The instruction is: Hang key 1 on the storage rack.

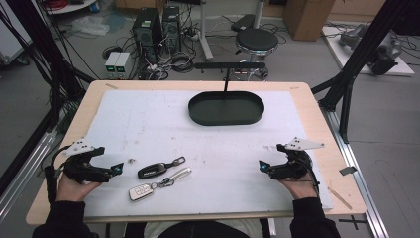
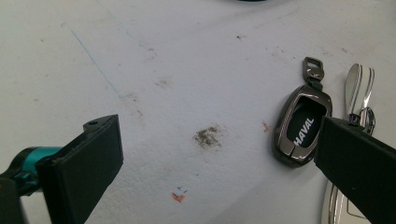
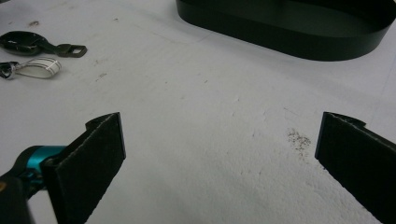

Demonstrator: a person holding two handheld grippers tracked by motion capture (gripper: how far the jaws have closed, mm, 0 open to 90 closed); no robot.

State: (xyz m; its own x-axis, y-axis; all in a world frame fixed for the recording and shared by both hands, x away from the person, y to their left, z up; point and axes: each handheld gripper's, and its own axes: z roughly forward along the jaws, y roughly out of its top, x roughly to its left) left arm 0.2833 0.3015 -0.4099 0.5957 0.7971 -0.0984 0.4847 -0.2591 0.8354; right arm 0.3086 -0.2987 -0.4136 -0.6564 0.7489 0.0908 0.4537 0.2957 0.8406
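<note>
Tongs are being held wide and empty: left gripper (image 1: pixel 117 168), right gripper (image 1: pixel 263 167). Dark key fob (image 1: pixel 154 170) and silver key fob (image 1: pixel 141 192) are lying near-left, the far black tray (image 1: pixel 226 120) being left empty; apparently nothing is begun.

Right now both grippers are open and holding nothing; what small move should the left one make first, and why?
Probably ease the left gripper rightward over the dark fob. It is open, and the fob lies flat on the mat just beyond one jaw, nearer than the silver fob.
</note>
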